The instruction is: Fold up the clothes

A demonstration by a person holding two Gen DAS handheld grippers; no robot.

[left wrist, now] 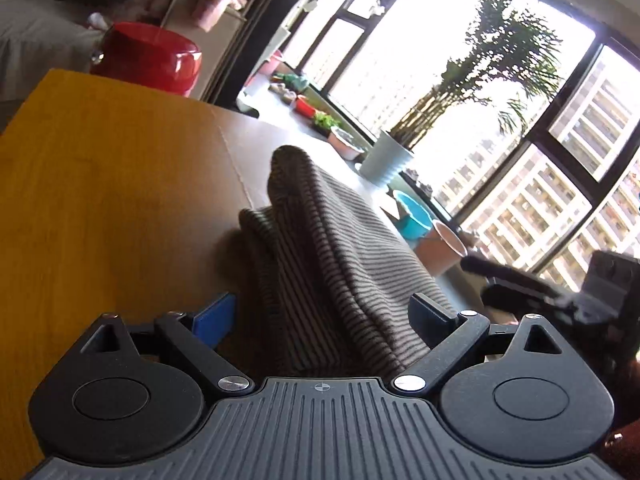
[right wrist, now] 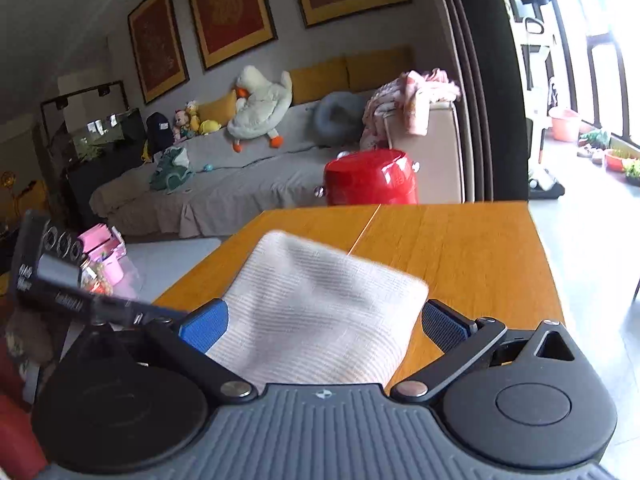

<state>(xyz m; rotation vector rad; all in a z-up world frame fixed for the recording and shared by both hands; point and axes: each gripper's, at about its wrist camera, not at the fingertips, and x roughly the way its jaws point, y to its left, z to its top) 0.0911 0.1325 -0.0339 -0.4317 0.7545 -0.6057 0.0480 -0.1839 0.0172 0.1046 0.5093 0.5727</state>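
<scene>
A striped garment (left wrist: pixel 320 264) lies bunched on the wooden table (left wrist: pixel 100 184). In the left wrist view it rises in folds between the blue pads of my left gripper (left wrist: pixel 324 316), whose jaws stand wide apart. In the right wrist view the same cloth (right wrist: pixel 320 316) looks pale and finely striped, folded into a soft rounded block between the blue pads of my right gripper (right wrist: pixel 324 320), also spread wide. Neither pair of pads presses the cloth. The right gripper's body (left wrist: pixel 560 300) shows at the right edge of the left wrist view.
A red round stool (right wrist: pixel 370 178) stands beyond the table's far edge (right wrist: pixel 400 205). A grey sofa (right wrist: pixel 240 168) with soft toys lies behind. Plant pots (left wrist: pixel 386 158) and a blue tub (left wrist: pixel 414 216) sit by the window, right of the table.
</scene>
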